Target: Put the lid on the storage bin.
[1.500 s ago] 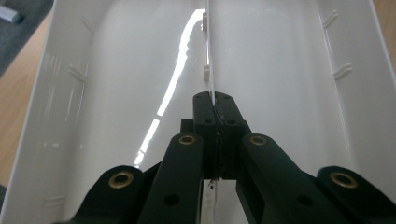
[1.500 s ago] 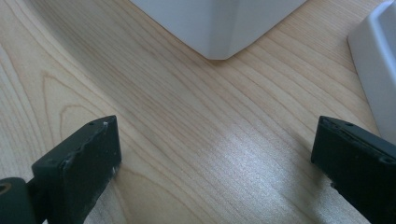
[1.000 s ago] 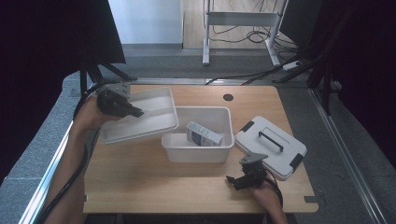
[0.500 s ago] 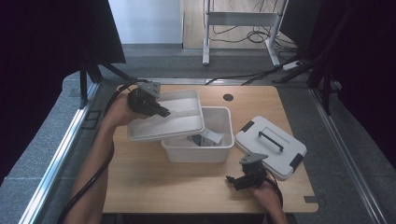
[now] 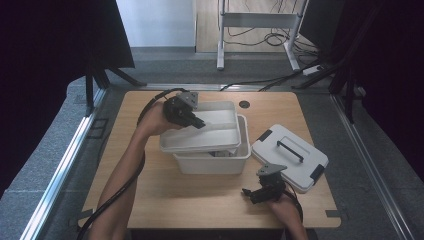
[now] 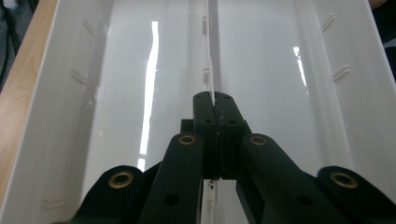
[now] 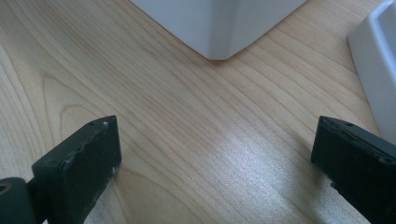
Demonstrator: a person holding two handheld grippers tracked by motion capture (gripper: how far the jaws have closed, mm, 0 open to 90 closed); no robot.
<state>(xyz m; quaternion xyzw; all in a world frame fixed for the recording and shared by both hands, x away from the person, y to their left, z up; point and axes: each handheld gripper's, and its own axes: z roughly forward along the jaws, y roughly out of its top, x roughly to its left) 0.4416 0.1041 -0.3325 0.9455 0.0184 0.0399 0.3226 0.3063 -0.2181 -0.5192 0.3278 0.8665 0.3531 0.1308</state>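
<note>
I am clamping my left gripper point(image 5: 197, 123) tight on the tray's point(image 5: 200, 140) divider above the bin point(image 5: 212, 162) at frame centre; my right gripper point(image 5: 248, 194), wide open, is gripping nothing at lower right.

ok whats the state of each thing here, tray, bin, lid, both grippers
white divided plastic tray: held over the bin, not seated
white plastic storage bin: uncovered, lid off
white lid with black handle: lying on the table beside the bin
left gripper: shut on the tray's centre rib
right gripper: open, empty, by the table
</note>
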